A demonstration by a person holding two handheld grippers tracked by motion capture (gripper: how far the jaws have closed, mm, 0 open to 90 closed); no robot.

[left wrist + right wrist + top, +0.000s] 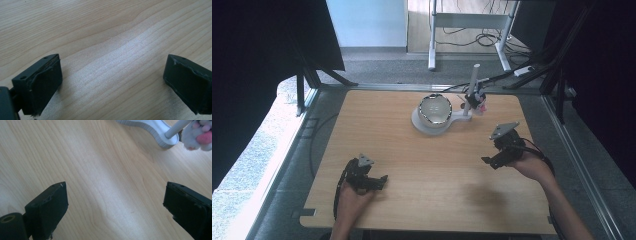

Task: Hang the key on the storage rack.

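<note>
A metal bowl [435, 109] sits on a white stand base [427, 126] at the back middle of the wooden table [412, 150]. A white post [472, 90] rises from the base's right end, with a small pink and white soft thing [482, 106] beside it. My left gripper [379, 183] rests low at the front left, jaws wide apart over bare wood, open [112, 75]. My right gripper [489, 161] hovers at the right, open and empty [116, 202]. The right gripper view catches the base's end [160, 137], the post and the pink and white thing [198, 135] at top right.
Black cables [542, 155] trail from both grippers. Beyond the table's far edge stand a white frame [467, 22], floor cables [482, 40] and dark curtains on both sides. Bare wood lies between the grippers and the stand.
</note>
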